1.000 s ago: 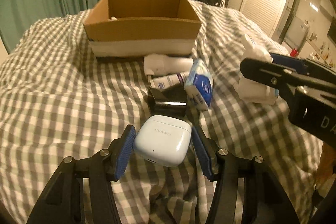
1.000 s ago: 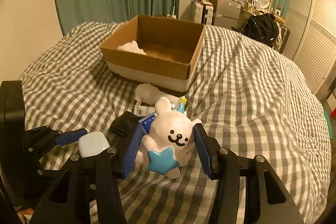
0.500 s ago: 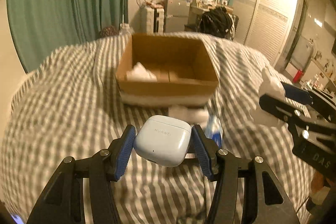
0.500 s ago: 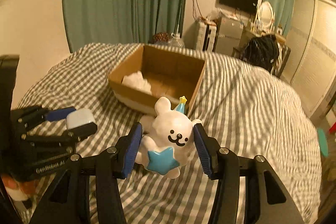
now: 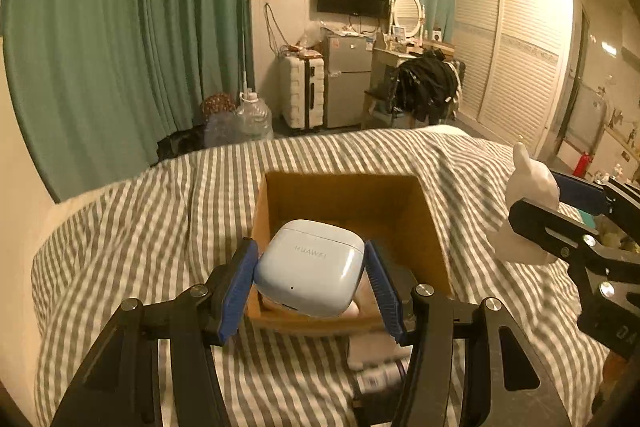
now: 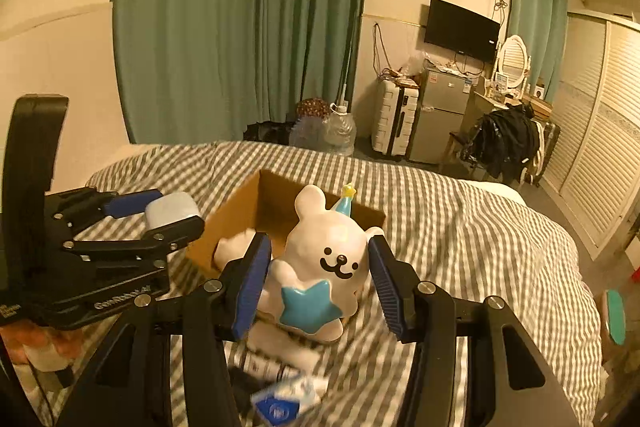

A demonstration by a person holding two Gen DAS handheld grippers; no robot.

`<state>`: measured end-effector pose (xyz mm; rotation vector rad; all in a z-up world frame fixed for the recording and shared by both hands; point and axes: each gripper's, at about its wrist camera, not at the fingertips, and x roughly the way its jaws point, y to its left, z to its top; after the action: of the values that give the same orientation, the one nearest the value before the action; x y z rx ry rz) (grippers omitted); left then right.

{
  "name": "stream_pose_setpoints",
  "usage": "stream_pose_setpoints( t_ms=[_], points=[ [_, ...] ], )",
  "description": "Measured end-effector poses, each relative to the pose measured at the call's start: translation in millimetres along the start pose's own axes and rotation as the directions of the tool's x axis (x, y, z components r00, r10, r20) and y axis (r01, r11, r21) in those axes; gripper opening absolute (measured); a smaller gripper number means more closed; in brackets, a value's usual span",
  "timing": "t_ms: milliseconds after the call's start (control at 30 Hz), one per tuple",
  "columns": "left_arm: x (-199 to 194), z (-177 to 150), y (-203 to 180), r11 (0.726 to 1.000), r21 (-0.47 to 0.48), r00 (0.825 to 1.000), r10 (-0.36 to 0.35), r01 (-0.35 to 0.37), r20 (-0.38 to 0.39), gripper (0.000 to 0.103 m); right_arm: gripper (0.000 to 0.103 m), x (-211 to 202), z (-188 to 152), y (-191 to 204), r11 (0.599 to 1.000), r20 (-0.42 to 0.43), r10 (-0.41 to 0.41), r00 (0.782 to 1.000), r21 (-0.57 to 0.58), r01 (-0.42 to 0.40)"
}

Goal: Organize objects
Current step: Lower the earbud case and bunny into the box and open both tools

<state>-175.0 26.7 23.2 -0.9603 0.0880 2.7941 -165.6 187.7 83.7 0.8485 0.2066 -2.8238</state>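
Note:
My left gripper (image 5: 311, 285) is shut on a pale blue earbud case (image 5: 310, 267) and holds it in the air over the near edge of the open cardboard box (image 5: 424, 223). My right gripper (image 6: 320, 279) is shut on a white bunny figurine with a blue star (image 6: 320, 263), held above the bed just in front of the box (image 6: 240, 203). The left gripper and case also show in the right wrist view (image 6: 170, 211). The bunny also shows in the left wrist view (image 5: 528, 195). A white soft item (image 6: 232, 247) lies inside the box.
The box sits on a grey-and-white checked bed (image 5: 140, 247). In front of it lie a white bottle (image 5: 376, 351), a tube (image 6: 272, 369), a blue-and-white packet (image 6: 284, 403) and a black item (image 6: 240, 387). Green curtains (image 5: 120, 27), a suitcase and a fridge stand behind.
Both grippers have risen off the bed and moved forward towards the box with their objects. The case now hangs over the box's near edge; the bunny is close in front of it.

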Motion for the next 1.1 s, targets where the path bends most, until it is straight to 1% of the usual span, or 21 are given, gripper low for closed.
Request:
stream_pose_setpoints(
  t_ms=[133,200,300,400,533,633,800,967,1100],
  points=[
    [26.9,20.3,3.6,1.0,0.004,1.0,-0.001,0.001,0.004,0.057,0.05,31.1,20.8,-5.6,1.0,-0.005,-0.002,1.0,-0.005,0.002],
    [42.2,27.6,5.5,1.0,0.006,1.0,-0.006,0.005,0.011,0.057,0.05,49.5,30.0,-11.2,1.0,-0.008,-0.002,1.0,0.014,0.002],
    [63.0,30.6,4.9,1.0,0.025,1.0,0.013,-0.013,0.009,0.057,0.05,73.1,38.4,-17.4,0.999,-0.015,0.002,1.0,0.033,-0.001],
    [89.7,29.7,4.3,0.999,0.035,1.0,0.014,-0.014,-0.016,0.057,0.05,98.9,41.3,-22.3,0.999,-0.034,0.001,0.999,0.048,0.001],
    [119.4,20.7,3.3,0.999,0.048,0.999,0.007,-0.005,-0.053,0.057,0.05,130.8,31.5,-26.8,0.998,-0.078,0.007,0.997,0.06,-0.002],
    [133.2,14.2,2.8,0.998,0.057,0.998,0.012,-0.008,-0.064,0.057,0.05,152.1,18.1,-26.4,0.999,-0.121,0.007,0.993,0.053,-0.001],
    [153.7,1.0,3.8,0.998,0.064,0.994,0.007,0.0,-0.113,0.057,0.05,175.3,4.5,-27.8,0.998,-0.169,0.011,0.986,0.062,-0.001],
    [158.9,-8.4,2.0,0.998,0.059,0.99,-0.002,0.01,-0.138,0.057,0.05,180.8,-1.1,-29.3,0.998,-0.183,0.013,0.983,0.066,0.0],
    [157.1,-11.8,2.8,0.998,0.06,0.99,-0.007,0.016,-0.138,0.057,0.05,179.9,-3.4,-32.2,0.997,-0.186,0.022,0.982,0.079,-0.007]
  ],
)
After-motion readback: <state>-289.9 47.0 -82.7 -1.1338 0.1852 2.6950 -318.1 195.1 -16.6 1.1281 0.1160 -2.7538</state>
